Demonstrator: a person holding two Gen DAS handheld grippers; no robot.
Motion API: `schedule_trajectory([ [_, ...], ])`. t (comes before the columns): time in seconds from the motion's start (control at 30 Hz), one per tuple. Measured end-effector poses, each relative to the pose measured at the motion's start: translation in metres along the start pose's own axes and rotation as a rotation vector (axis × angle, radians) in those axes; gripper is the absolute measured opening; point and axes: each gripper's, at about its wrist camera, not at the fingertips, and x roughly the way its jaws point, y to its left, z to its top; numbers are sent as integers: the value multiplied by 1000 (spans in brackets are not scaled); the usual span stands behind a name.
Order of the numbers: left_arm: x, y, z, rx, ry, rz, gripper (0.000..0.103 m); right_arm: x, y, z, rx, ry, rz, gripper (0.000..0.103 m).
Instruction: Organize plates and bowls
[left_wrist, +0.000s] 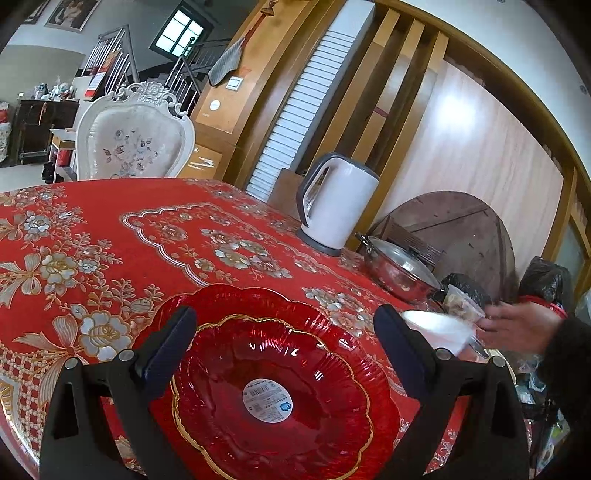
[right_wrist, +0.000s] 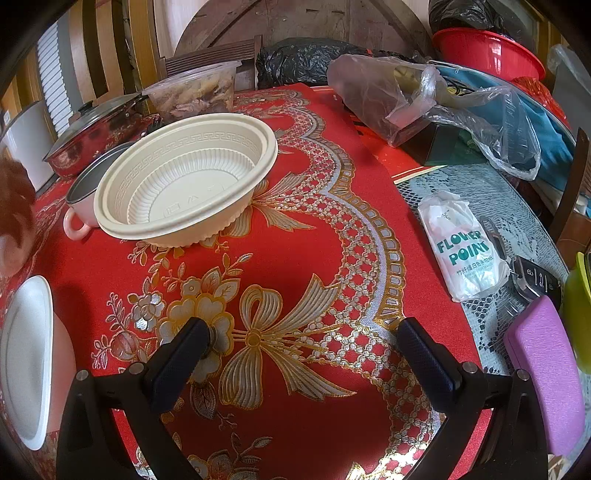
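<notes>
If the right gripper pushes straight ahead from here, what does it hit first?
Probably the cream plastic bowl, slightly left of centre ahead of the open right gripper. Only bare red tablecloth lies between, though depth is unclear.

2 plates (left_wrist: 273, 387) (right_wrist: 26, 362), 2 bowls (right_wrist: 184, 177) (right_wrist: 83, 199)

Red scalloped glass plate (left_wrist: 269, 387) and cream plastic bowl (right_wrist: 184, 177), upright on tablecloth.

A round table under a red, gold-flowered cloth (right_wrist: 306, 229) carries a scalloped red glass plate (left_wrist: 273, 369), a cream plastic bowl (right_wrist: 184, 177), a white electric kettle (left_wrist: 338, 203) and a lidded steel pot (left_wrist: 399, 271).
</notes>
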Motion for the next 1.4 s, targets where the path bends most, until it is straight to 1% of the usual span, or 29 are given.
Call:
schedule_trajectory([
  [0.13, -5, 0, 0, 0, -24, 1, 98, 0, 0, 0, 0, 0, 0, 103],
  [0.2, -6, -4, 0, 19, -24, 2, 98, 0, 0, 0, 0, 0, 0, 103],
  [0.3, -4, -22, 1, 35, 76, 4, 98, 0, 0, 0, 0, 0, 0, 103],
  [0.33, -5, -34, 1, 51, 111, -21, 97, 0, 0, 0, 0, 0, 0, 103],
  [0.37, -7, -44, 1, 72, 121, -44, 98, 0, 0, 0, 0, 0, 0, 103],
  [0.43, -15, -76, 0, 158, 127, -100, 98, 0, 0, 0, 0, -1, 0, 103],
  [0.47, -18, -95, -1, 204, 132, -141, 98, 0, 0, 0, 0, -1, 0, 103],
  [0.5, -19, -113, -3, 244, 152, -174, 98, 0, 0, 0, 0, -1, 0, 103],
  [0.6, -8, -163, -12, 351, 263, -252, 98, 0, 0, 0, 0, -1, 0, 103],
  [0.63, 1, -181, -18, 384, 315, -272, 98, 0, 0, 0, 0, -1, 0, 103],
  [0.73, 27, -217, -34, 441, 431, -301, 98, 0, 0, 0, 0, -1, -1, 103],
  [0.77, 36, -226, -38, 446, 455, -301, 98, 0, 0, 0, 0, -1, -1, 103],
  [0.8, 47, -233, -41, 451, 479, -287, 98, 0, 0, 0, 0, -1, -1, 103],
  [0.87, 64, -240, -42, 435, 510, -270, 98, 0, 0, 0, 0, -1, -1, 103],
  [0.93, 85, -247, -42, 433, 548, -223, 98, 0, 1, 0, 0, -1, -1, 103],
  [1.0, 102, -250, -38, 419, 584, -200, 98, 0, 1, 0, -3, -1, -1, 103],
  [1.07, 123, -252, -33, 388, 637, -201, 98, -2, 0, -1, -3, -1, -1, 103],
  [1.13, 148, -248, -28, 328, 711, -207, 98, -1, 2, 1, -7, 0, -7, 102],
  [1.17, 161, -245, -27, 305, 747, -194, 98, -1, 1, 1, -10, -1, -2, 103],
  [1.2, 173, -244, -27, 303, 783, -179, 98, -1, 0, 2, -7, 3, 1, 103],
  [1.23, 180, -243, -26, 311, 797, -163, 98, -2, -1, 2, 9, 11, -3, 103],
  [1.27, 185, -243, -25, 326, 790, -144, 98, -6, -4, 4, 38, 16, 6, 101],
  [1.3, 190, -243, -22, 346, 778, -121, 98, -15, -6, 7, 79, 9, 32, 100],
  [1.33, 192, -244, -20, 353, 766, -109, 98, -31, -7, 12, 126, -13, 99, 100],
  [1.37, 195, -245, -16, 362, 752, -95, 98, -47, -5, 19, 150, -35, 150, 100],
  [1.4, 198, -245, -14, 371, 745, -84, 98, -70, 3, 29, 161, -66, 211, 100],
])
